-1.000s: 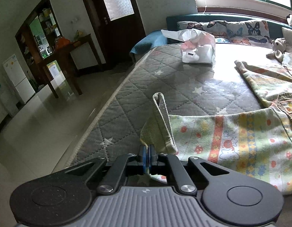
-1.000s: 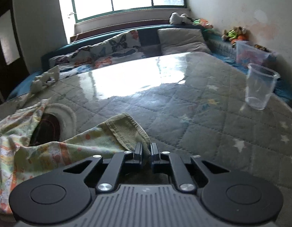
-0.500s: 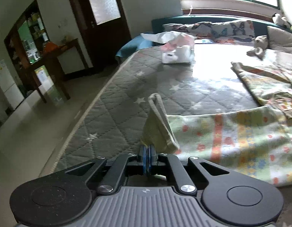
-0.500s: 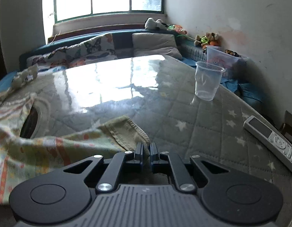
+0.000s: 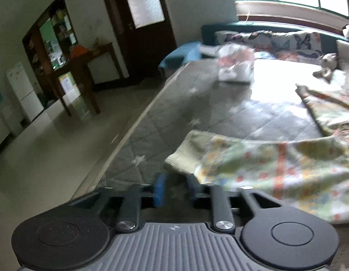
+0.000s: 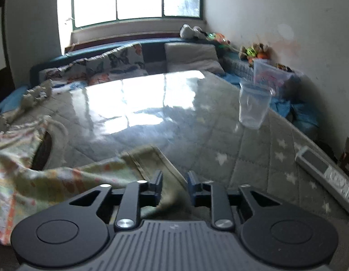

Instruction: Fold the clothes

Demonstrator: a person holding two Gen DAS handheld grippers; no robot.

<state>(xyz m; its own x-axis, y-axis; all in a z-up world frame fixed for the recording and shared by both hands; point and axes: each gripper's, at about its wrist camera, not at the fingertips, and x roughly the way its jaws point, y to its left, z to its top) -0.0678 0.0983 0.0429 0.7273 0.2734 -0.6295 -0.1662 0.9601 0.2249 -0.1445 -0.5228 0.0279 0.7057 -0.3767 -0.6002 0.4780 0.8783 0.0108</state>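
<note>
A pale floral child's garment [image 5: 276, 164] with a green ribbed hem lies spread on the grey quilted mattress [image 5: 174, 135]. My left gripper [image 5: 175, 188] is open, its jaws apart just in front of the hem corner [image 5: 183, 155], which rests on the mattress. In the right wrist view the same garment [image 6: 68, 176] lies at the left, and its green hem [image 6: 152, 164] runs between the spread fingers of my open right gripper [image 6: 174, 186]. Neither gripper holds the cloth.
A clear plastic cup [image 6: 254, 106] stands on the mattress at the right, a remote control [image 6: 325, 174] near the right edge. A white plastic bag [image 5: 236, 67] sits at the far side. Pillows [image 6: 120, 61] and soft toys line the headboard. The mattress's left edge drops to the floor [image 5: 61, 146].
Both grippers have opened and let go of the hem corners, which dropped onto the mattress. Both views shifted slightly; the frames are motion-blurred.
</note>
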